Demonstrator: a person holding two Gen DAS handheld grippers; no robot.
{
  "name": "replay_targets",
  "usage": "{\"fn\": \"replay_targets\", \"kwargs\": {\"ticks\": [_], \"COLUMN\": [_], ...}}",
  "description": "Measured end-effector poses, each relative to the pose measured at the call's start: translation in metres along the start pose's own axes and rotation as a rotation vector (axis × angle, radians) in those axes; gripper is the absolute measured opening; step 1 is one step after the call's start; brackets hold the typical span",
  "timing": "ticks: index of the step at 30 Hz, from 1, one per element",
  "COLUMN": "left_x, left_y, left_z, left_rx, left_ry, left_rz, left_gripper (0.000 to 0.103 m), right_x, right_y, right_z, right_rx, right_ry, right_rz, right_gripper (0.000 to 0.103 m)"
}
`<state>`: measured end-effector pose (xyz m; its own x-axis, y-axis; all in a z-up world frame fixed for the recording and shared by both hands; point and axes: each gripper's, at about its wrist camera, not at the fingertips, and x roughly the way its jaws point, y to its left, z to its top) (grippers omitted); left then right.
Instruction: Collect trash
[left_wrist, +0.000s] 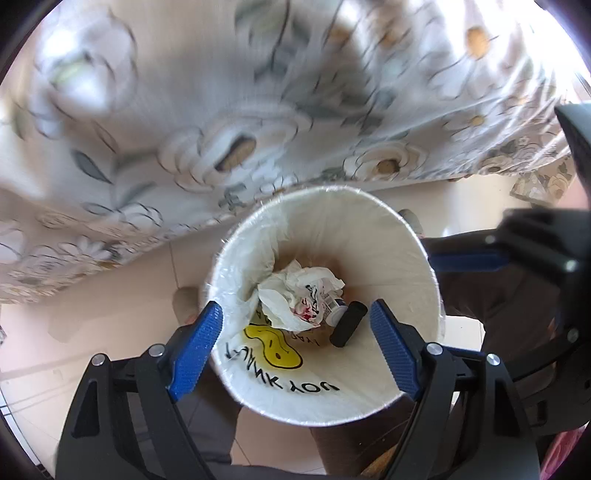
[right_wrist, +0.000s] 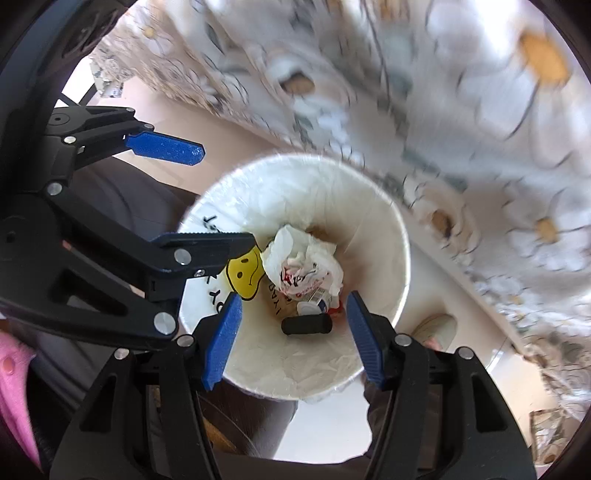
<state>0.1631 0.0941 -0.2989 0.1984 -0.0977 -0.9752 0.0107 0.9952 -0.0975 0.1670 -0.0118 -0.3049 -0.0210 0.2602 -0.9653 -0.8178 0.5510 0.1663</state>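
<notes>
Yellow smiley bag liner (left_wrist: 275, 345) reads "THANK YOU", bin (left_wrist: 402, 258).

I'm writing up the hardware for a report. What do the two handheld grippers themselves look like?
Both the left gripper and right gripper have matte black linkage frames with silver rivets, and flat, ribbed blue fingers tapering to angled tips. No cables or markings show.

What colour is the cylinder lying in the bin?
Black. The cylinder lies beside the crumpled white bag in the bin; the right wrist view shows it best.
</notes>
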Motion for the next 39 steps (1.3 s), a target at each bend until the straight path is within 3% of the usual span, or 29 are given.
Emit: {"fn": "replay_targets", "kwargs": {"ticks": [13, 21, 26, 31, 39], "left_x": [-0.133, -0.205, -0.232, -0.247, -0.259], "left_y": [-0.022, -0.044, -0.054, -0.067, -0.089], "left_z": [-0.010, -0.032, -0.049, -0.066, -0.085], "left_rx": [0.087, 0.113, 0.099, 0.100, 0.153], "left_ry": [-0.210, -0.344, -0.371, -0.392, -0.405], "left_rz": [0.163, 0.189, 0.155, 0.173, 0.174], "left_gripper": [0.085, 0.090, 0.092, 0.092, 0.092], "right_x": [-0.134, -0.209, -0.245, -0.272, -0.290], "right_y": [0.034, 0.057, 0.068, 0.081, 0.102], "right_z": [-0.016, -0.038, -0.055, -0.078, -0.103], "right_rx": [-0.118, -0.132, -0.111, -0.063, -0.042], "right_ry": [-0.201, -0.323, -0.364, -0.418, -0.443], "right_rz": [-0.168, -0.293, -0.365, -0.431, -0.510], "right_gripper": [0.060, 0.069, 0.072, 0.076, 0.076]}}
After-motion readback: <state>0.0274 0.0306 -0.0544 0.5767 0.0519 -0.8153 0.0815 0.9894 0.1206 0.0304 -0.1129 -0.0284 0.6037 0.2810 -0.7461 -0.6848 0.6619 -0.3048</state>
